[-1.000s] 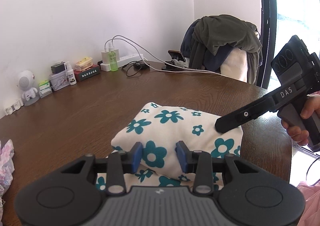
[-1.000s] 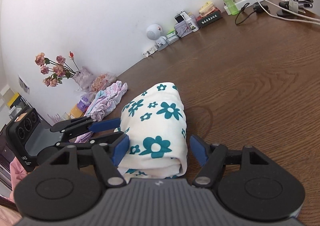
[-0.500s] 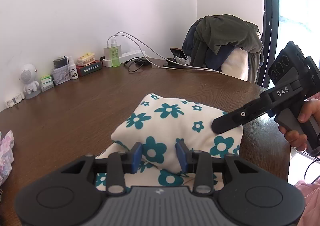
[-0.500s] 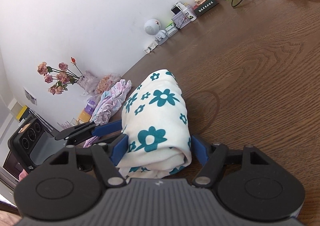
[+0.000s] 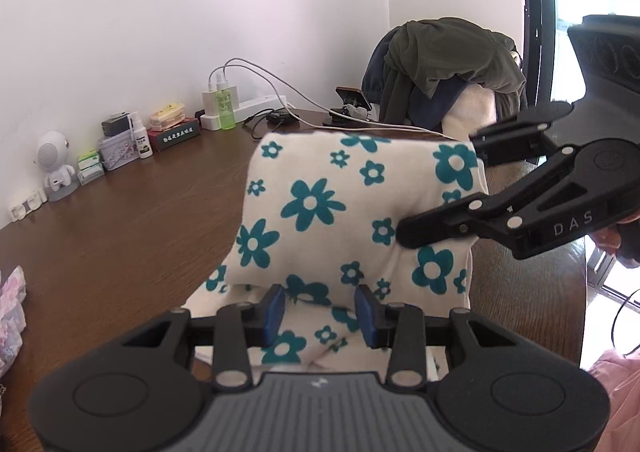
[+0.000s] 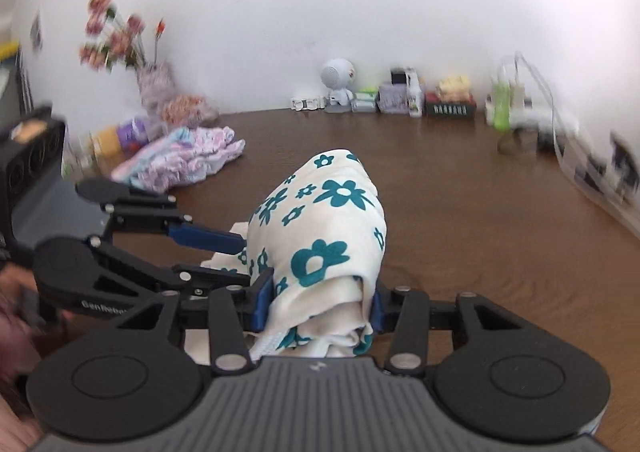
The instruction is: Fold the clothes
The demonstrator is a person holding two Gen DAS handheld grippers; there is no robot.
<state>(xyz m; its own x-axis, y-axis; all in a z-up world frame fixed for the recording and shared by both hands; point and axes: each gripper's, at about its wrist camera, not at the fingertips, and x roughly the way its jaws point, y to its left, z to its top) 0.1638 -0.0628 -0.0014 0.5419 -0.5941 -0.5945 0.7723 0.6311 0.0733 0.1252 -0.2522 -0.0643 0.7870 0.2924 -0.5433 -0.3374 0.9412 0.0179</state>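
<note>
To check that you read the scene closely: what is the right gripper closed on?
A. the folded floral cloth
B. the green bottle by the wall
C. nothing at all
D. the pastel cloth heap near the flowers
A: in the right wrist view the right gripper has just closed, and its blue pads press on both sides of the folded floral cloth lifted off the table.

Brown wooden table [image 5: 120, 236], white robot figurine [image 5: 54, 164] by wall, green spray bottle [image 5: 225, 108] beside power strip [image 5: 260, 108], dark jacket [image 5: 448, 60] draped on chair, pink artificial flowers [image 6: 116, 36]
</note>
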